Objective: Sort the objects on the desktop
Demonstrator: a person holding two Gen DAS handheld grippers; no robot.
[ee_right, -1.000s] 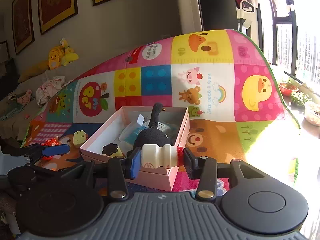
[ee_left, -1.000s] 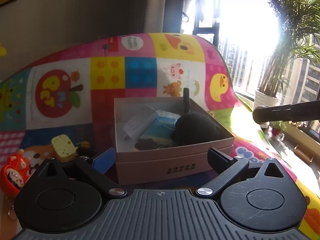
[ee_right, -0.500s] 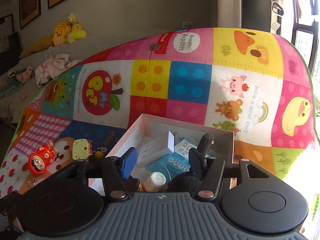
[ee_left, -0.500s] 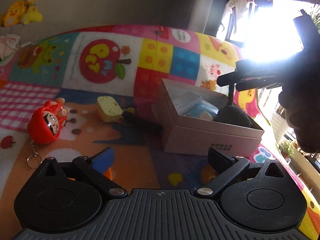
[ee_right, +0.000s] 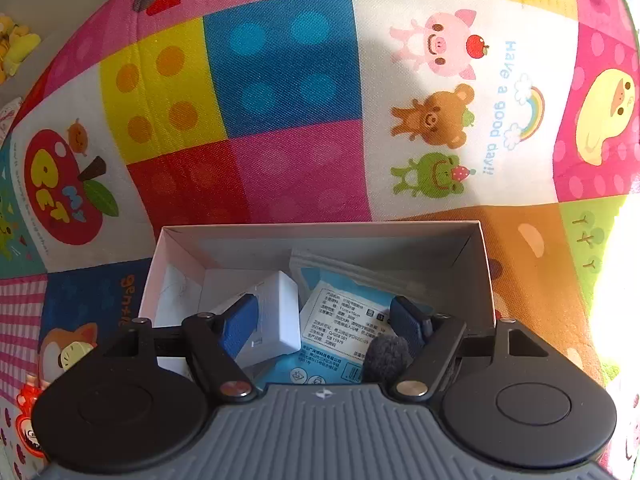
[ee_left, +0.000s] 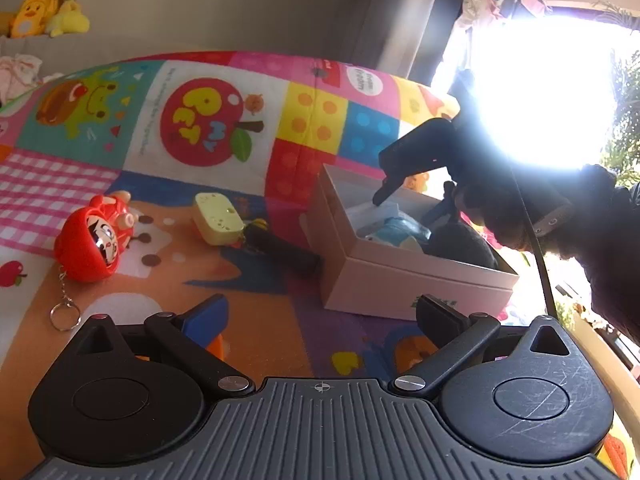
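Opening right gripper (ee_right: 326, 326) points down into box (ee_right: 478, 264)

One open box (ee_left: 400, 280), one red daruma keychain (ee_left: 91, 246), one yellow toy (ee_left: 218, 219), two claws: left claw (ee_left: 320, 312), right claw (ee_right: 326, 326).

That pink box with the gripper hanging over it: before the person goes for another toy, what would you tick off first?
1. Right gripper empty: ok, jaws opening, nothing pressed between the pads.
2. Right gripper is over the pink box: ok.
3. Room left in the box: ok; a white carton, a blue packet and a black plush lie inside, with bare floor showing at the far wall.
4. Left gripper free: ok, open over the mat.
5. Things left outside: not ok; red doll keychain and yellow toy lie on the mat.
6. Small bottle landed inside: cannot tell.
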